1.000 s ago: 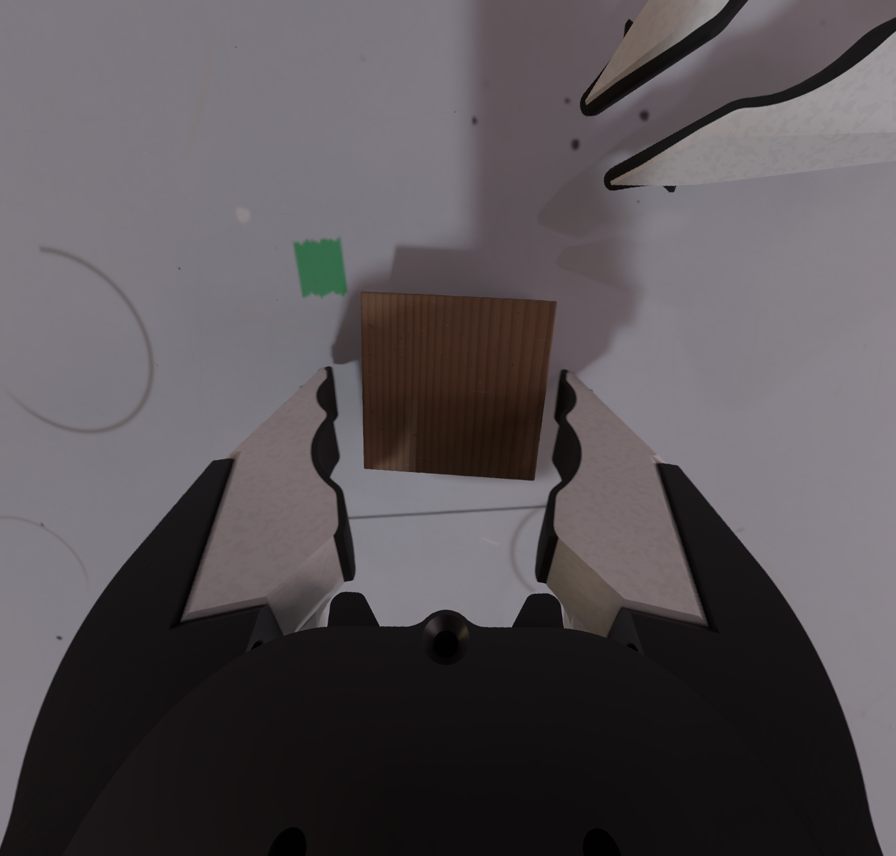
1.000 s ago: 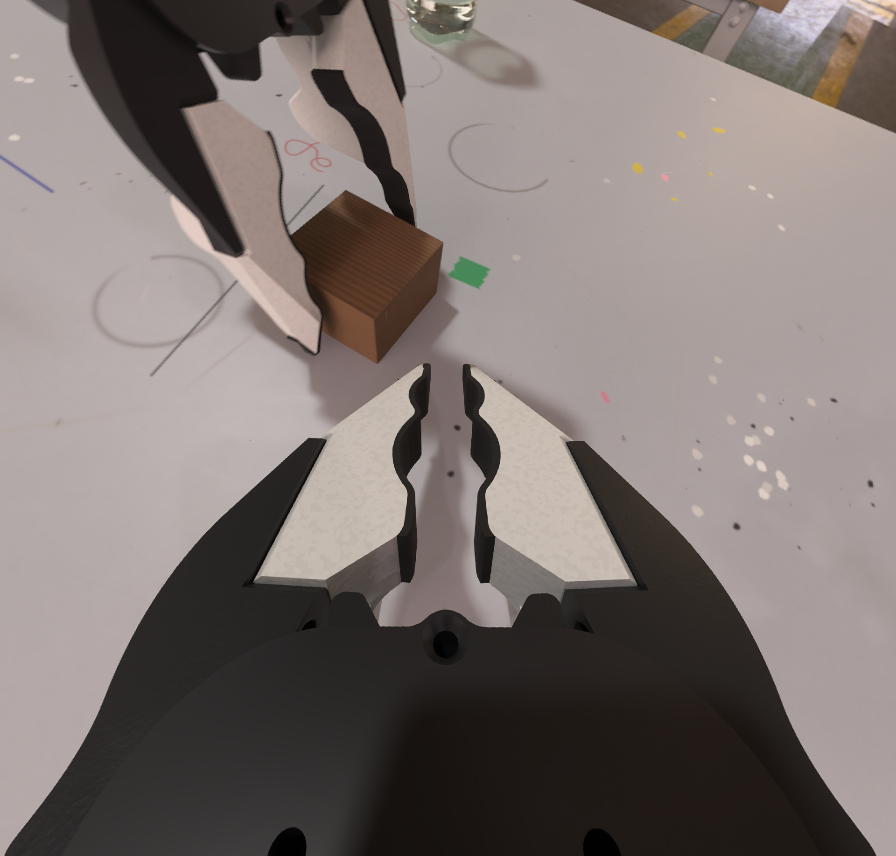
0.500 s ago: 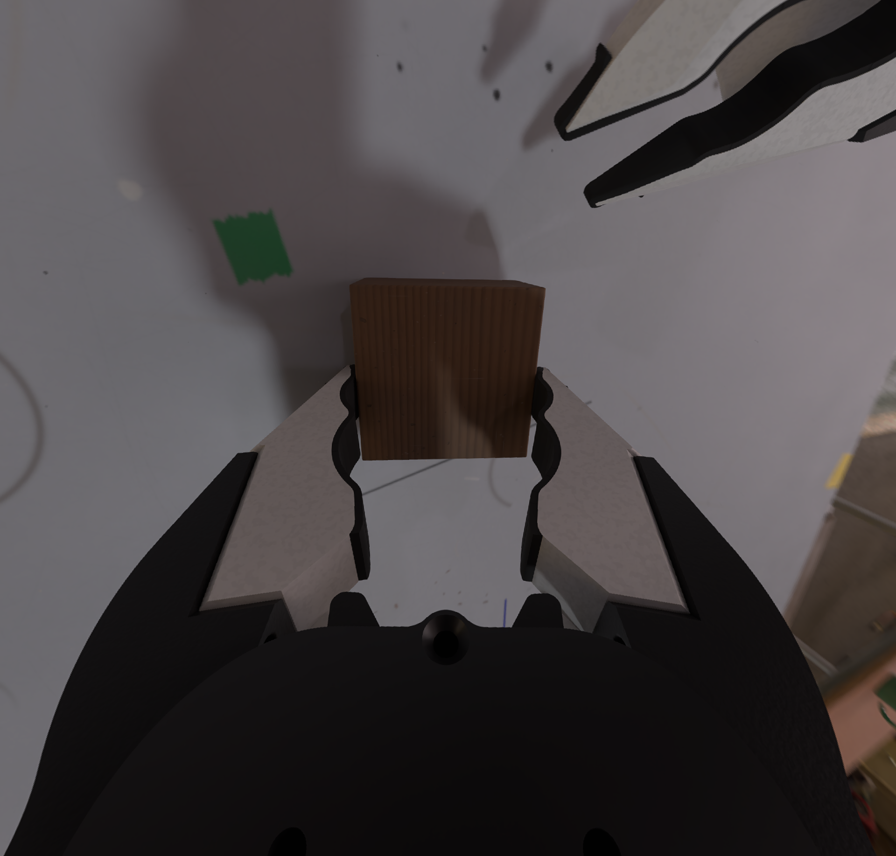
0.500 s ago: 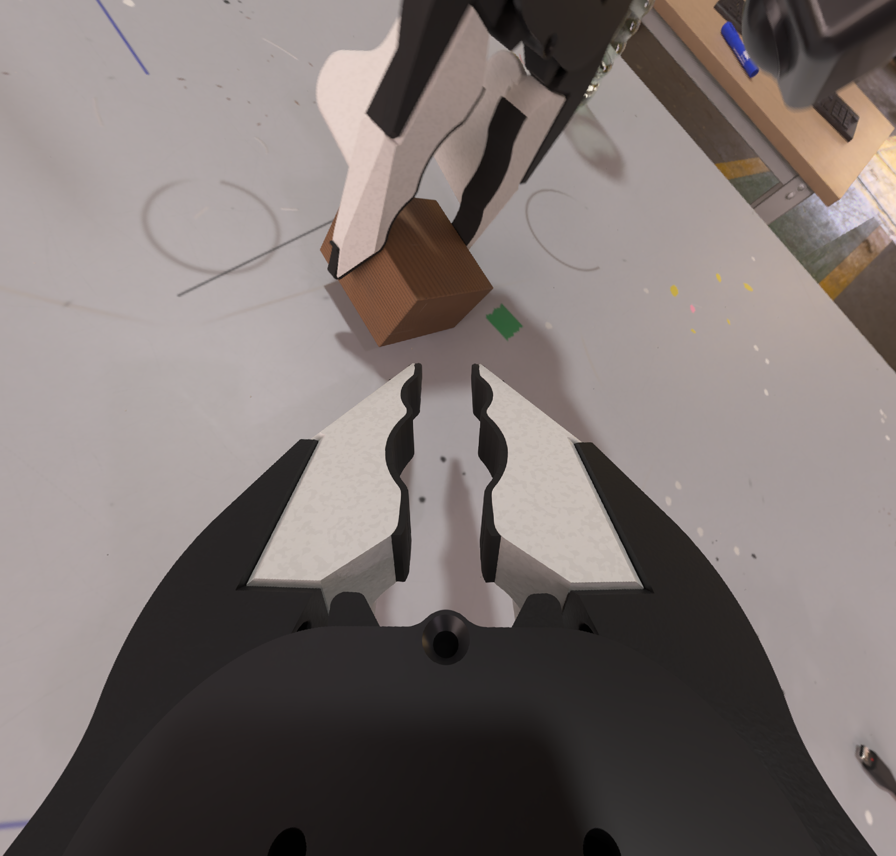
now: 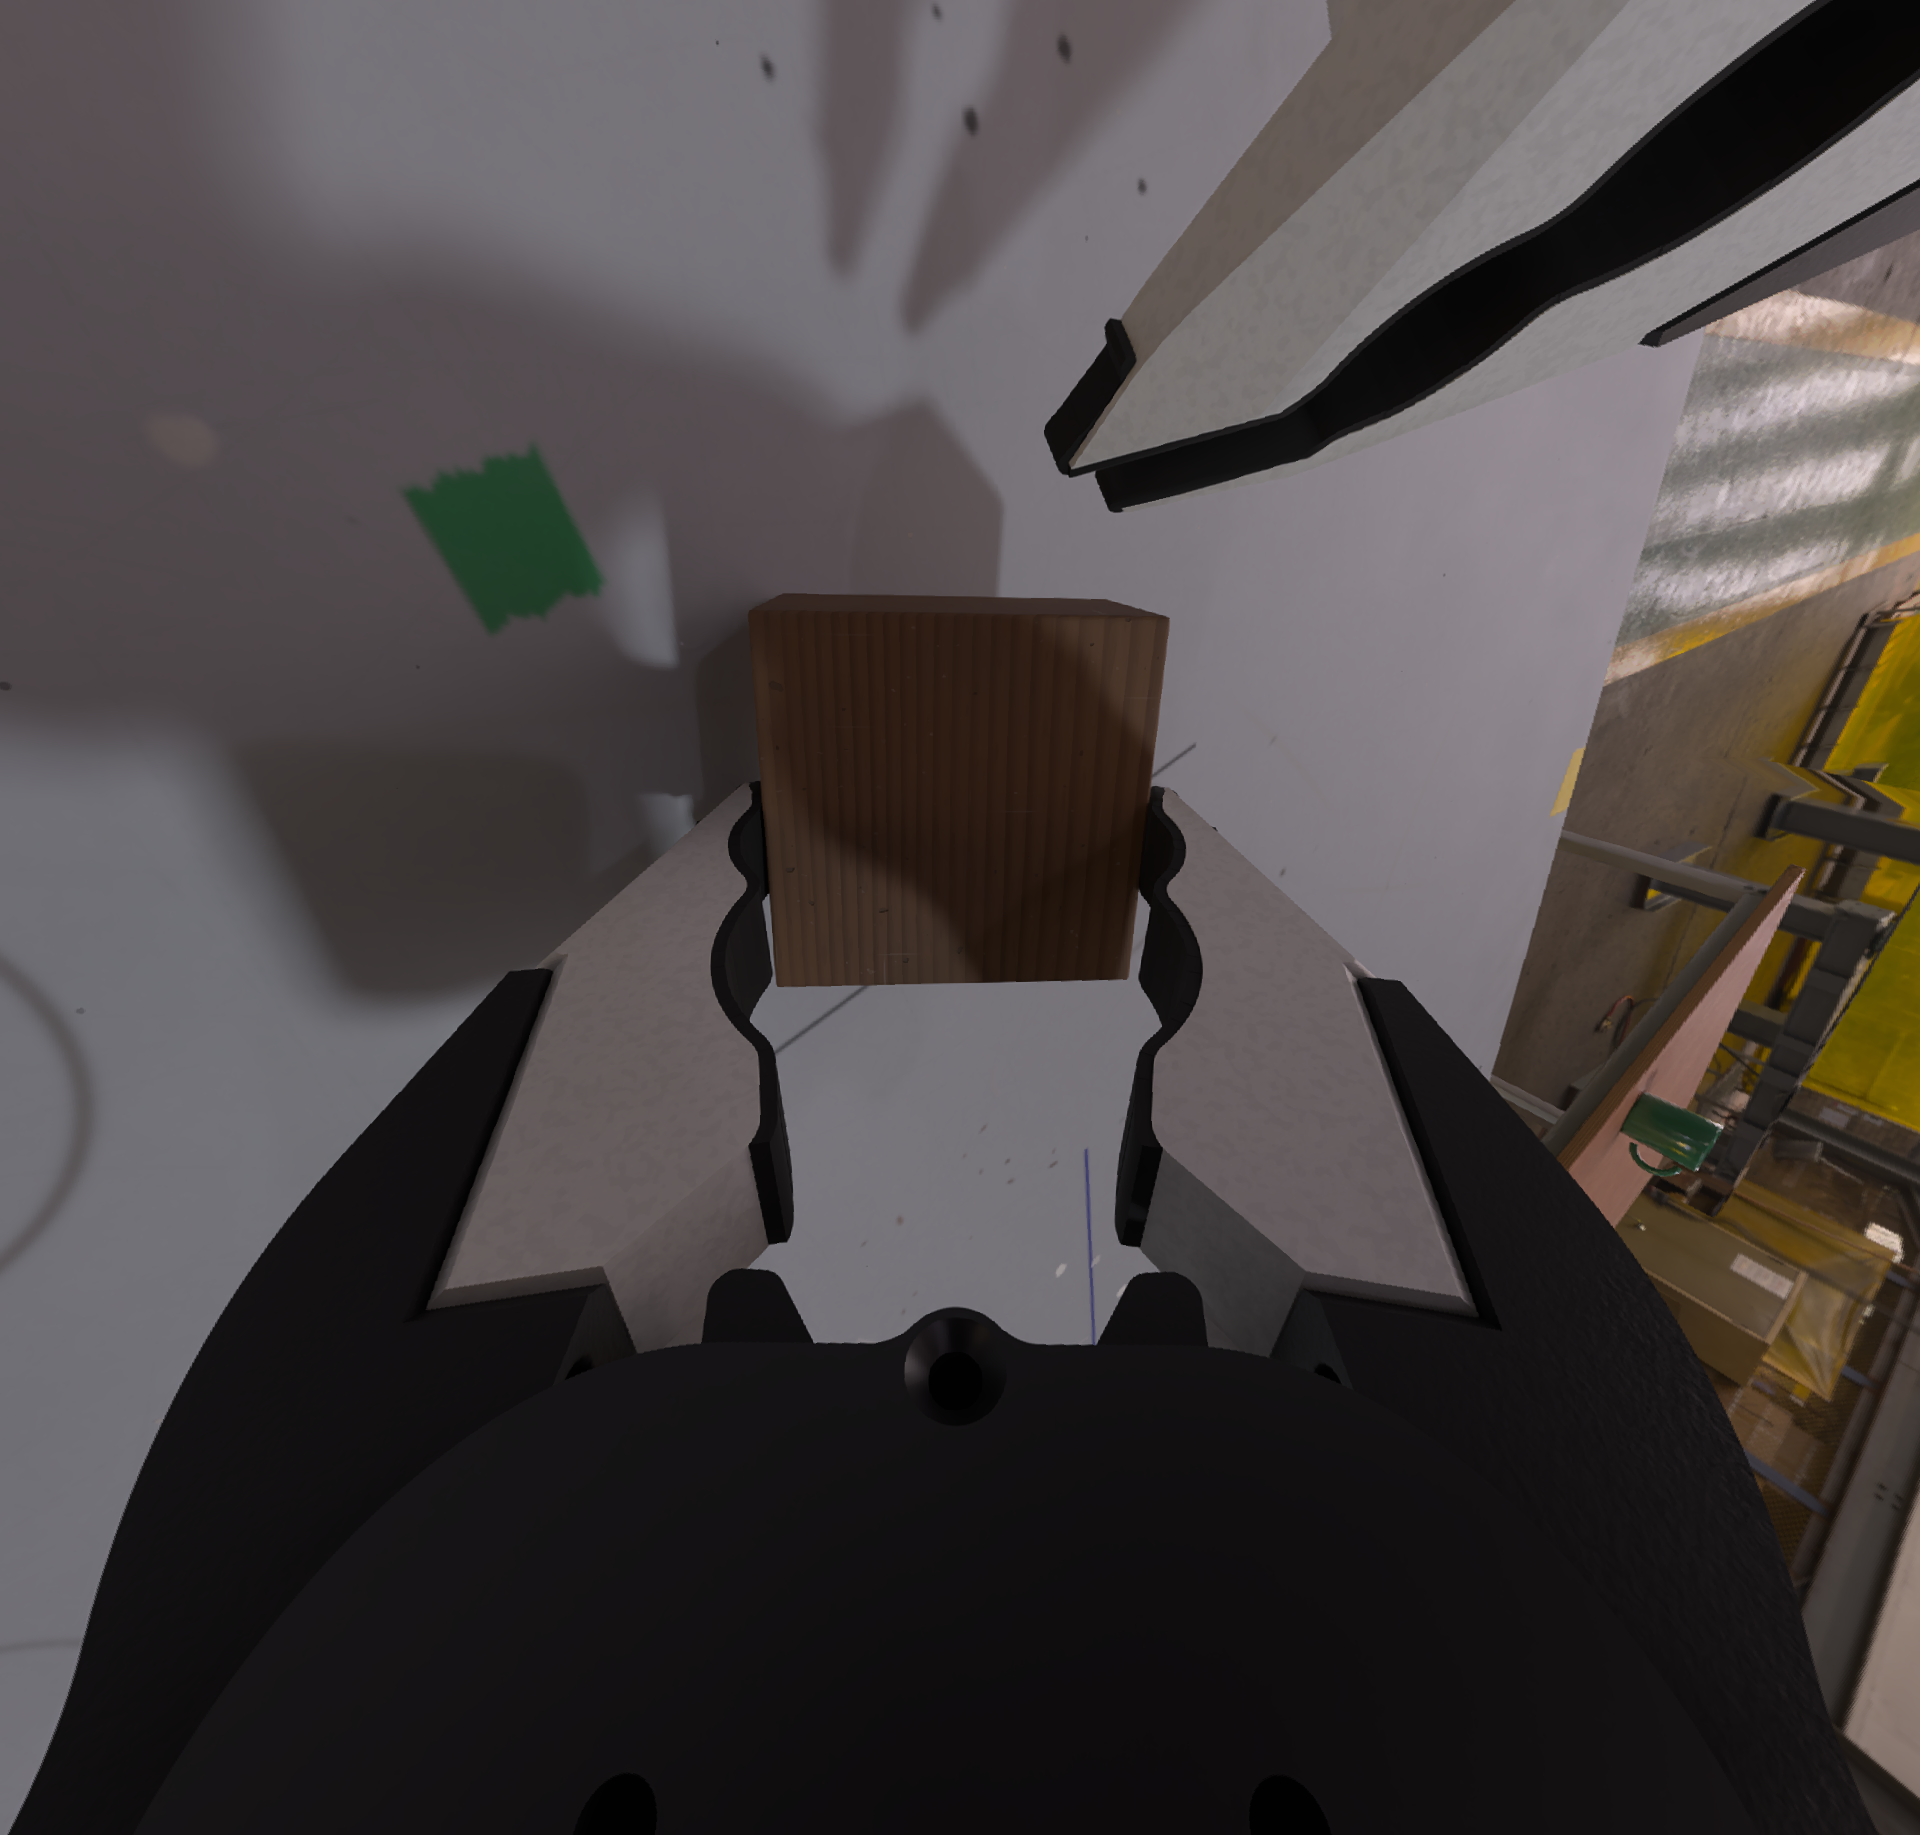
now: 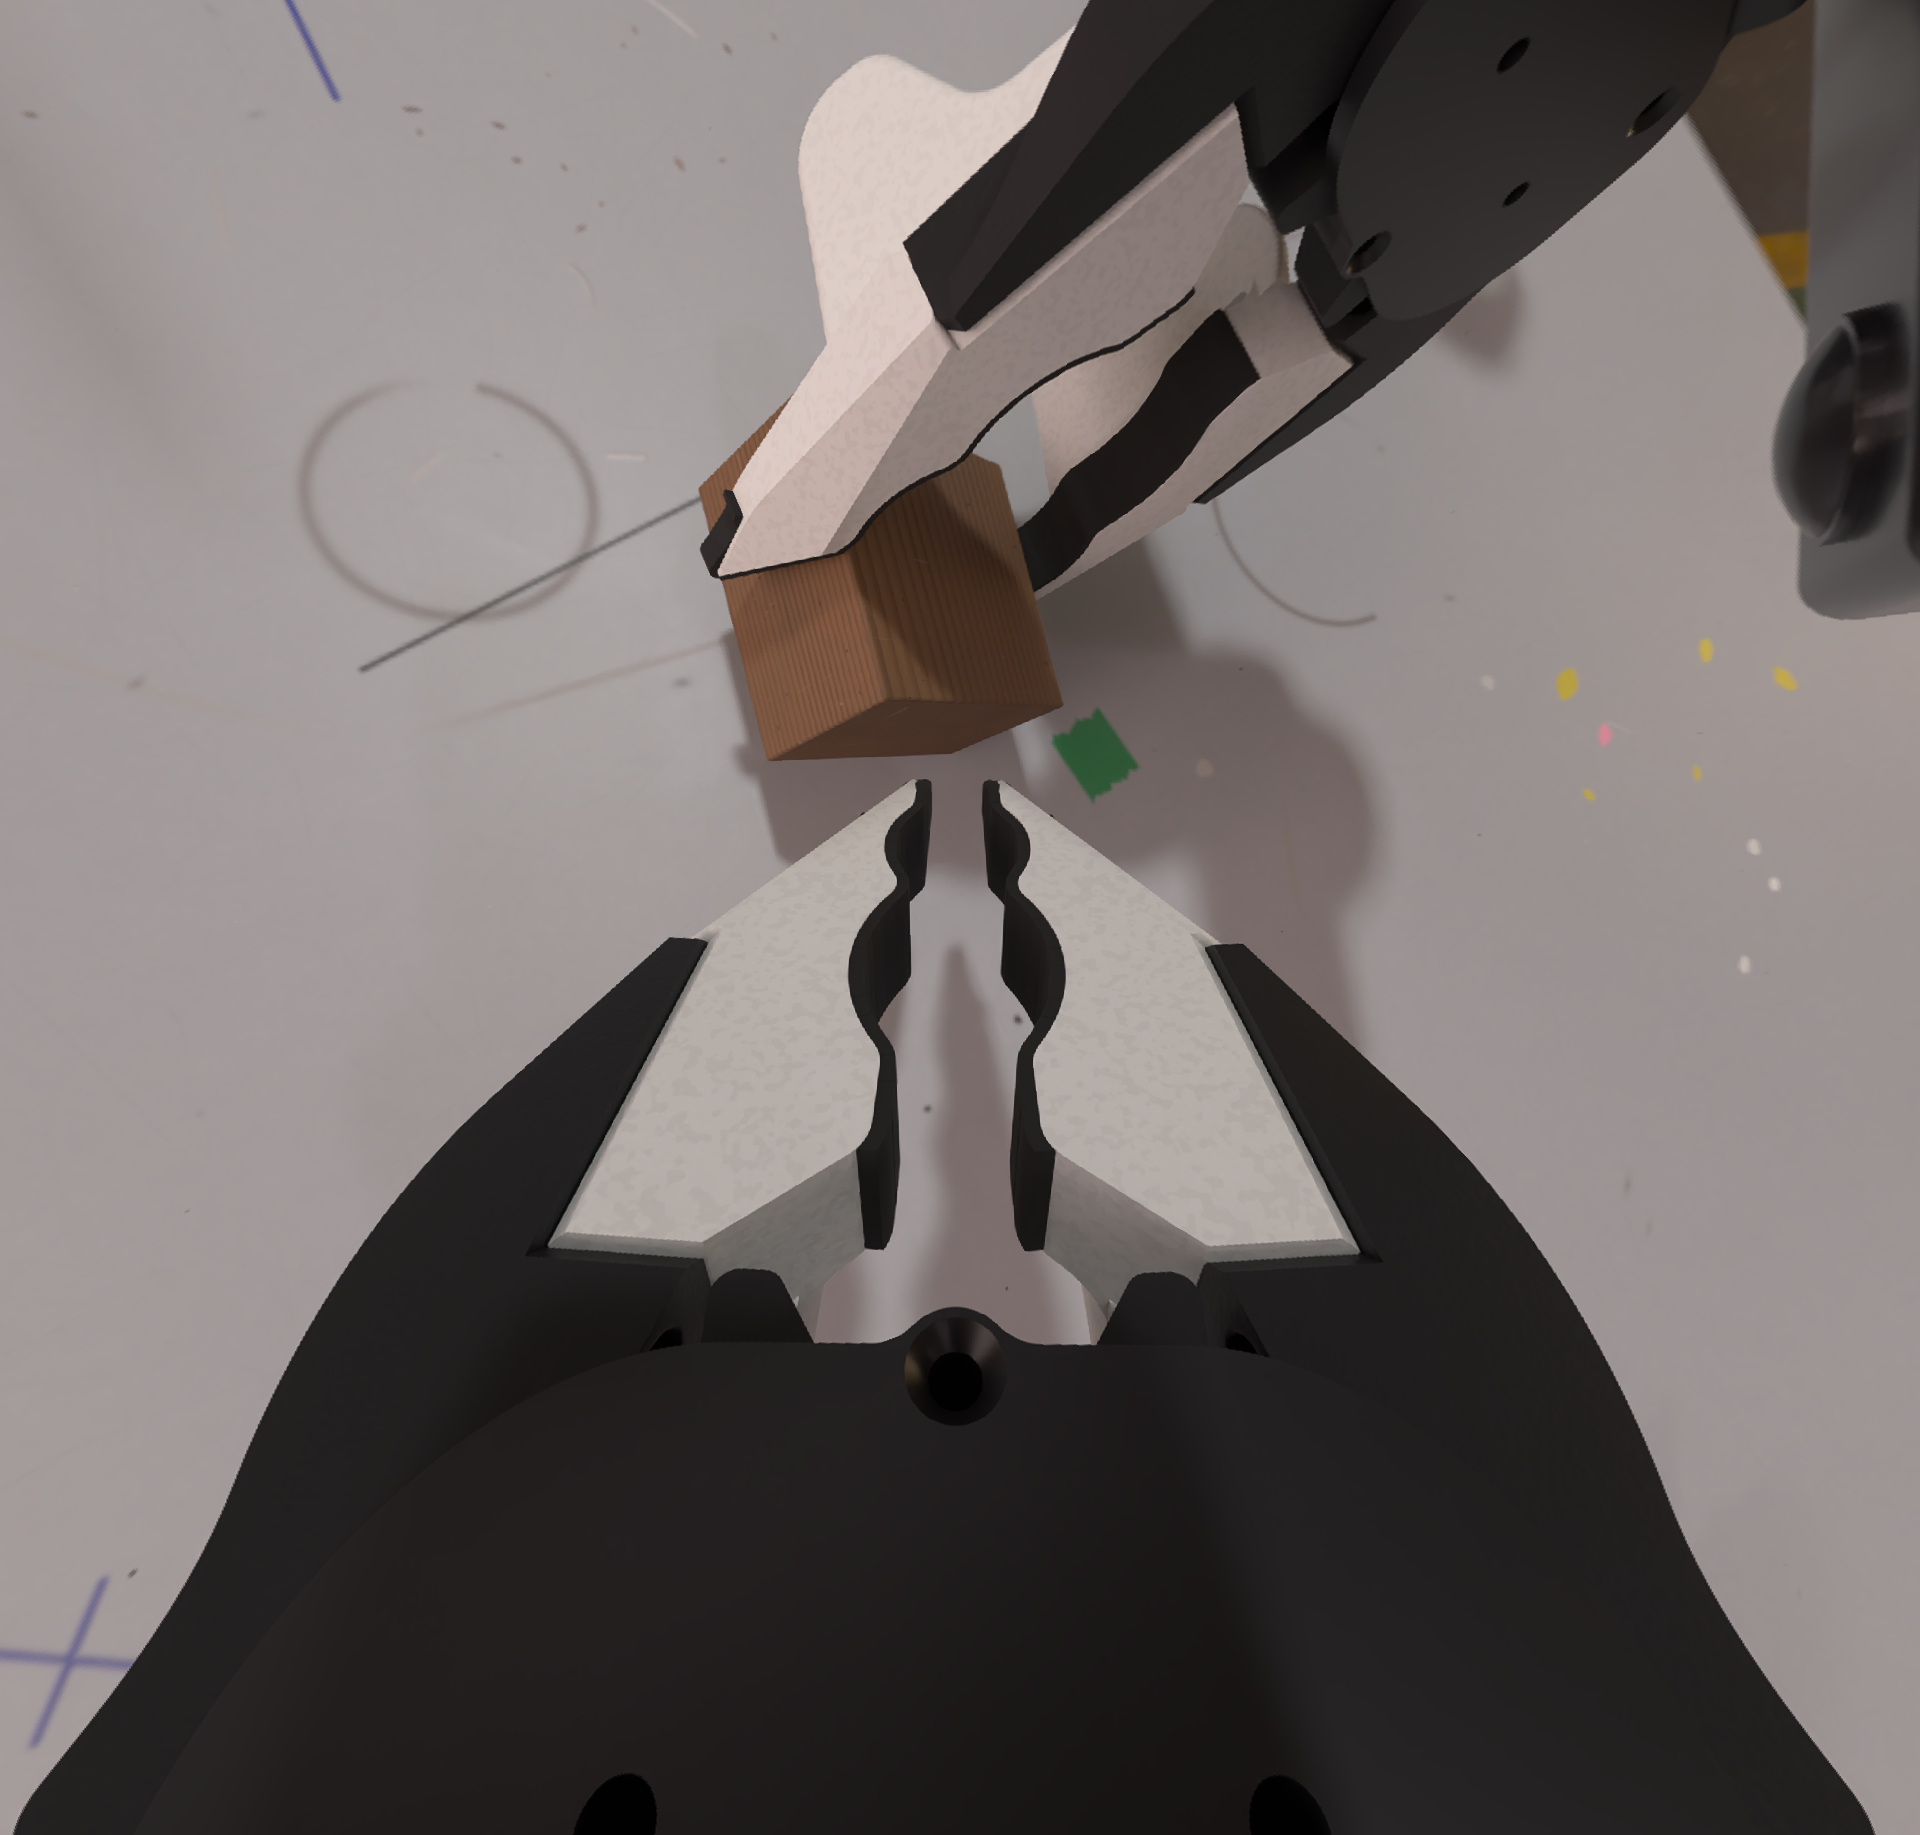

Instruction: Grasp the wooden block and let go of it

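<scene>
The brown wooden block [image 5: 951, 798] is clamped between the fingertips of my left gripper [image 5: 953, 798], which is shut on it. The right wrist view shows the block [image 6: 894, 642] tilted and held above the grey table [image 6: 312, 954], with its shadow below, in the left gripper [image 6: 883, 549]. My right gripper [image 6: 954, 798] is empty, its fingers nearly together with only a narrow slit between them. It hovers just short of the block. It also shows in the left wrist view [image 5: 1091, 471], at the upper right beyond the block.
A green tape patch [image 6: 1093, 762] lies on the table under and right of the block, also in the left wrist view [image 5: 504, 538]. Pencil circles [image 6: 447, 497] and lines mark the table. The table edge [image 5: 1621, 642] runs along the right.
The left gripper closed on the block, lifted it off the table and tilted it. The right gripper has risen and come closer to the block, staying nearly shut.
</scene>
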